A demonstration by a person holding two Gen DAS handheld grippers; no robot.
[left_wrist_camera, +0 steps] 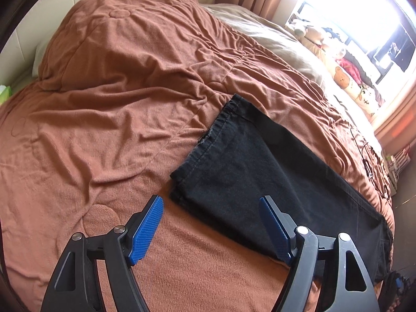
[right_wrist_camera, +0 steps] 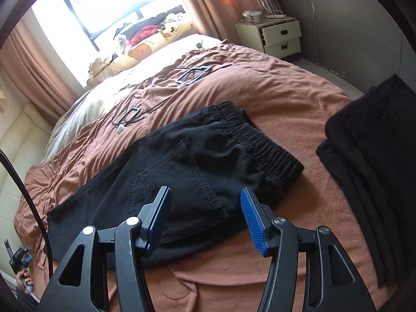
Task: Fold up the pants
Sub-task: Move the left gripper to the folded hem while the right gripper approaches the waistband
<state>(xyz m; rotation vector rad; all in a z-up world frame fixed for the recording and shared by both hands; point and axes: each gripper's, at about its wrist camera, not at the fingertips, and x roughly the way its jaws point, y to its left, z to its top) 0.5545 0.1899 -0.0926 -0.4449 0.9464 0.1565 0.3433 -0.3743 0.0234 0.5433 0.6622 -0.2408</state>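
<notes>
Black pants (left_wrist_camera: pixel 247 161) lie flat on a brown blanket (left_wrist_camera: pixel 117 104), folded lengthwise with the legs stacked. In the left wrist view the hem end is nearest; my left gripper (left_wrist_camera: pixel 212 202) is open and empty, just above the leg hems' near corner. In the right wrist view the elastic waistband (right_wrist_camera: pixel 260 140) and a back pocket (right_wrist_camera: pixel 182 182) show. My right gripper (right_wrist_camera: pixel 205 195) is open and empty, hovering over the seat of the pants (right_wrist_camera: pixel 161 161) near the pocket.
A stack of folded black clothes (right_wrist_camera: pixel 369 161) lies on the bed to the right. Cables and small dark frames (right_wrist_camera: pixel 192 74) lie on the blanket beyond the pants. A white nightstand (right_wrist_camera: pixel 278 33) stands past the bed. Pillows and soft toys (left_wrist_camera: pixel 345 75) line the window side.
</notes>
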